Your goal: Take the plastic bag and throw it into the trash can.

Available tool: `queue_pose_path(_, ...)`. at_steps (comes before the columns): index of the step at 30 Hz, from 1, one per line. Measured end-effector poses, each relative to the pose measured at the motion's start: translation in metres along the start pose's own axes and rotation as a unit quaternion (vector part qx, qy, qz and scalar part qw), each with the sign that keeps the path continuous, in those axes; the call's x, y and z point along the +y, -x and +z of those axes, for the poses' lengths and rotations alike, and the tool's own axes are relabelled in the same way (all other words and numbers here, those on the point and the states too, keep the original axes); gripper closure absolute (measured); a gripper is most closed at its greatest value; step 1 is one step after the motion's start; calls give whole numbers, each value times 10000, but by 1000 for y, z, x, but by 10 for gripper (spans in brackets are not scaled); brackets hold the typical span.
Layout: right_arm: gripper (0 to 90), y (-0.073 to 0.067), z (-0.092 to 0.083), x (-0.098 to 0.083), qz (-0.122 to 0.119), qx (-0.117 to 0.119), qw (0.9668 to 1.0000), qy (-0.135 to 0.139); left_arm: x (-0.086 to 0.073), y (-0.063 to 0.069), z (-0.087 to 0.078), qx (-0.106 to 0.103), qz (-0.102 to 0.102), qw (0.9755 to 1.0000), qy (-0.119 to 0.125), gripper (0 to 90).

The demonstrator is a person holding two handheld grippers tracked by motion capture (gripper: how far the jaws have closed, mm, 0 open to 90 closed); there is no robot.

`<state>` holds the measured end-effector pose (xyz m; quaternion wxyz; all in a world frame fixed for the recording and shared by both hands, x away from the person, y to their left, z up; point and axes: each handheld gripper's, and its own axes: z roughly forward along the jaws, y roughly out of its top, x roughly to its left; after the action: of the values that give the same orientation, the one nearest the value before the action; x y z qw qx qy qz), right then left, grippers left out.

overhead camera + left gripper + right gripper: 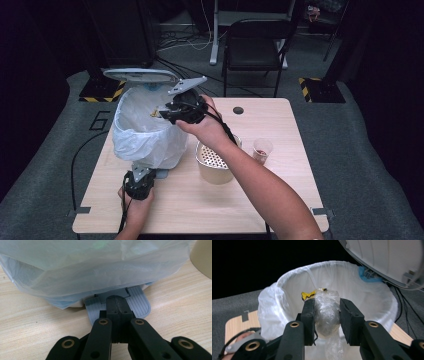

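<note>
A small pedal bin [150, 135] lined with a white bag stands on the left of the wooden table [225, 210], its grey lid [140, 75] raised. My right gripper [167, 112] hovers over the bin's mouth, shut on a crumpled wad of clear plastic [327, 315] with a yellow scrap at its top. In the right gripper view the wad hangs above the liner [367, 297], under the lid [387, 257]. My left gripper [117, 305] is shut with nothing between its jaws. Its tips rest on the bin's grey ribbed pedal [140, 302], below the bag's overhang [87, 265].
A perforated metal pot [215, 162] stands just right of the bin, under my right forearm. A clear plastic cup [262, 149] with something reddish inside sits further right. A dark chair [255, 45] stands beyond the table's far edge.
</note>
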<state>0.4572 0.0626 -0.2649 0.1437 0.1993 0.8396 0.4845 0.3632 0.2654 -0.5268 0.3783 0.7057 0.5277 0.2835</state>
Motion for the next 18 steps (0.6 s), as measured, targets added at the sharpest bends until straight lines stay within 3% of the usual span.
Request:
queue_pose_path(2,664,-1,7,5,12,-3,10000,29,0,0,0,-1,24,10000,-9,900)
queue_pose_path(3,664,-2,9,7,14,-18,10000,27,1,-2,-1,46,189,9998,-29,900)
queue_pose_path(18,663,-9,42,12,166,-249,9993,232,1,-2,-2,34,216,9997,-83,900)
